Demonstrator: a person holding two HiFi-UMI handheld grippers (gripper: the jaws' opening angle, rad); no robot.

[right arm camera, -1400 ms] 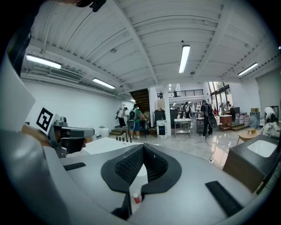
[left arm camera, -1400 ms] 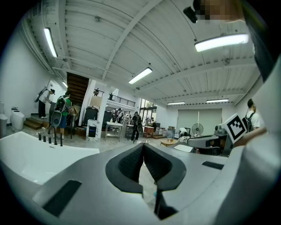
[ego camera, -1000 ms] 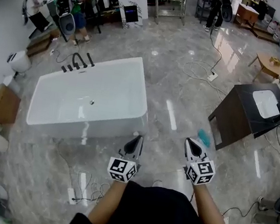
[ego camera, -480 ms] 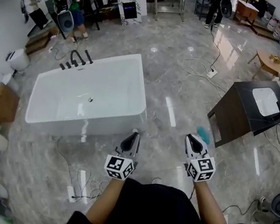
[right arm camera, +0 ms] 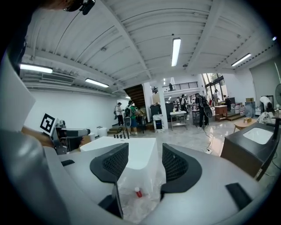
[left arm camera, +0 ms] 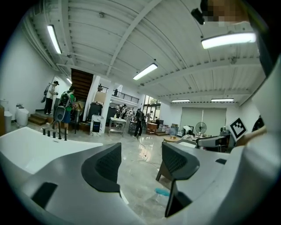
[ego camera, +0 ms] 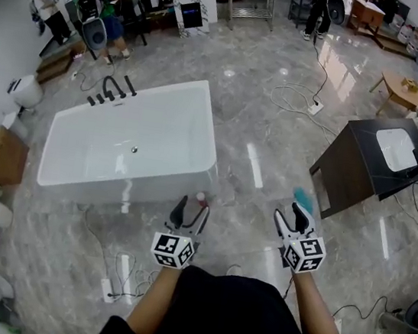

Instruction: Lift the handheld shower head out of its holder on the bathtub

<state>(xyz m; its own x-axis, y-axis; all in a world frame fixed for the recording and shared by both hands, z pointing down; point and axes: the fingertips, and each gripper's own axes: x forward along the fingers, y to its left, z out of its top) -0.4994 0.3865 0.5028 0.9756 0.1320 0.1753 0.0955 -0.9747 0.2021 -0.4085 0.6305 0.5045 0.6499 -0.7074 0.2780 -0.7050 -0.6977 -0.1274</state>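
The white bathtub (ego camera: pixel 131 147) stands on the grey floor ahead and to the left. Its black tap fittings (ego camera: pixel 112 87), the handheld shower head among them, rise from the far left rim; I cannot tell the pieces apart. They show small in the left gripper view (left arm camera: pixel 55 132) and the right gripper view (right arm camera: pixel 120 133). My left gripper (ego camera: pixel 189 212) hovers off the tub's near right corner, far from the fittings. Its jaws are opening with nothing between them. My right gripper (ego camera: pixel 294 217) is further right over bare floor, jaws also opening and empty.
A dark vanity cabinet (ego camera: pixel 351 175) with a white basin stands at the right, a teal object (ego camera: pixel 304 201) at its foot. A small red-capped bottle (ego camera: pixel 201 197) sits on clear plastic by the tub corner. Cables (ego camera: pixel 299 102), a power strip (ego camera: pixel 107 289), a cardboard box (ego camera: pixel 1 155) and people (ego camera: pixel 100 8) lie around.
Both grippers went from shut to open. The left gripper drifted slightly left and nearer to me in the head view.
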